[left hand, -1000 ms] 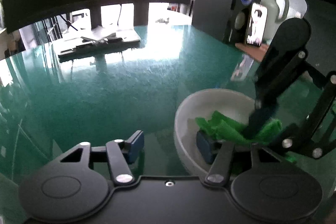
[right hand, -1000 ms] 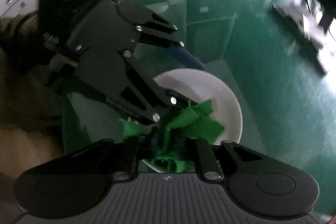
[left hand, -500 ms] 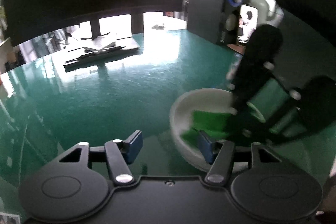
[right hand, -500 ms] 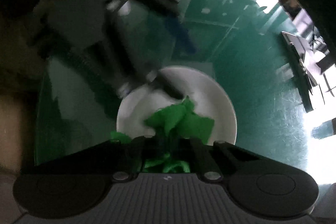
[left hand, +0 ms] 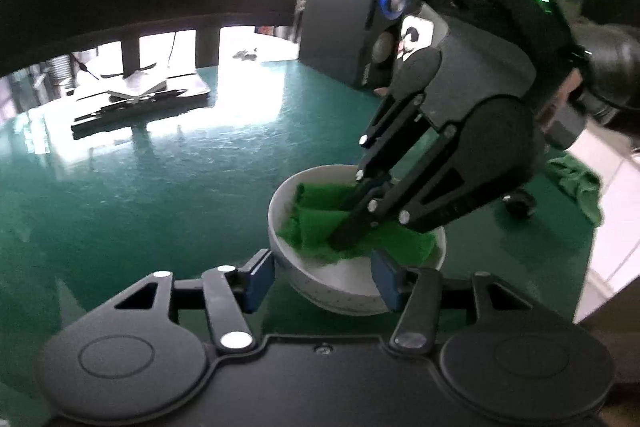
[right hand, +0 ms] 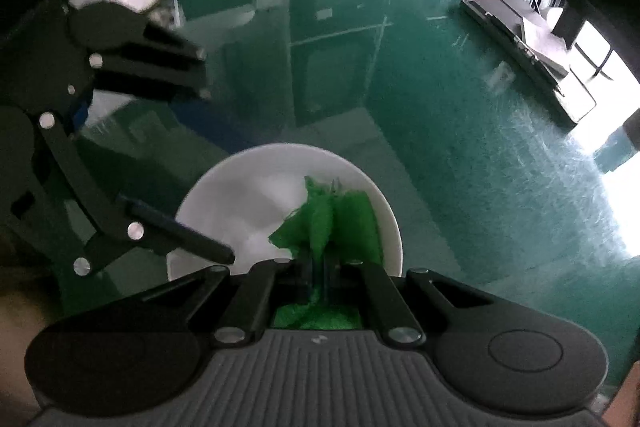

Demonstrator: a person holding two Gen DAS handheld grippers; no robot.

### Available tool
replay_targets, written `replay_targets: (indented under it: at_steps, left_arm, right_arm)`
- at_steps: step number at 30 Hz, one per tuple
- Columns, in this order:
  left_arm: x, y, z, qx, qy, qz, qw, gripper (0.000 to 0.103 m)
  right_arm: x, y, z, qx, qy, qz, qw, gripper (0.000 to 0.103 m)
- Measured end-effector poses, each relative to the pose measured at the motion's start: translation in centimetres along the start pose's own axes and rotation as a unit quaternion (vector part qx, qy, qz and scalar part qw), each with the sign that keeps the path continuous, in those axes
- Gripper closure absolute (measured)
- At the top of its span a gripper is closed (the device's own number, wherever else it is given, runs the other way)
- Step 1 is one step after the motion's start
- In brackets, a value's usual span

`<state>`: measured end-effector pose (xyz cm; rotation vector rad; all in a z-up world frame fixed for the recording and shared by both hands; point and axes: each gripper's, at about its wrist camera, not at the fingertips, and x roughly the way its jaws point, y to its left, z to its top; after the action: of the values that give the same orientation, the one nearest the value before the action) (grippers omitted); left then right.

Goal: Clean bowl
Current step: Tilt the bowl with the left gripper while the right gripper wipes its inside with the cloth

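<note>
On the green tabletop (left hand: 168, 187), the white bowl (left hand: 340, 291) is sitting between the left gripper's (left hand: 324, 277) wide-open jaws, while the right gripper (right hand: 318, 267) is pinching the green cloth (right hand: 340, 223) inside it.

Green table (left hand: 180, 187), speaker (left hand: 340, 39), laptop (right hand: 528, 47).

1. The left tongs (left hand: 323, 277) stand open, straddling the white bowl (left hand: 340, 293) on the green bench (left hand: 160, 187).
2. The right tongs (left hand: 340, 239) press a green cloth (left hand: 316, 223) into the bowl.
</note>
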<state>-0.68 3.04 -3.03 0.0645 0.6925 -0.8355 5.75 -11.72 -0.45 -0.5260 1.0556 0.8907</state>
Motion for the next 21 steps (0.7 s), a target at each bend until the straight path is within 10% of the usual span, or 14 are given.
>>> replay_targets:
  at_steps: [5, 9, 21]
  left_arm:
    - [-0.1, 4.8, -0.8, -0.123, -0.027, -0.081, 0.9888, 0.047]
    - [0.7, 7.1, -0.1, -0.216, -0.007, -0.027, 0.976, 0.058]
    - [3.7, 6.6, 2.8, -0.192, 0.029, -0.011, 0.9809, 0.088]
  right_arm:
    - [0.2, -0.9, -0.4, 0.042, -0.006, 0.016, 0.999, 0.098]
    - [-0.3, -0.6, -0.9, 0.048, -0.008, 0.012, 0.999, 0.098]
    - [1.0, 2.0, 0.8, -0.02, -0.007, -0.053, 0.998, 0.097]
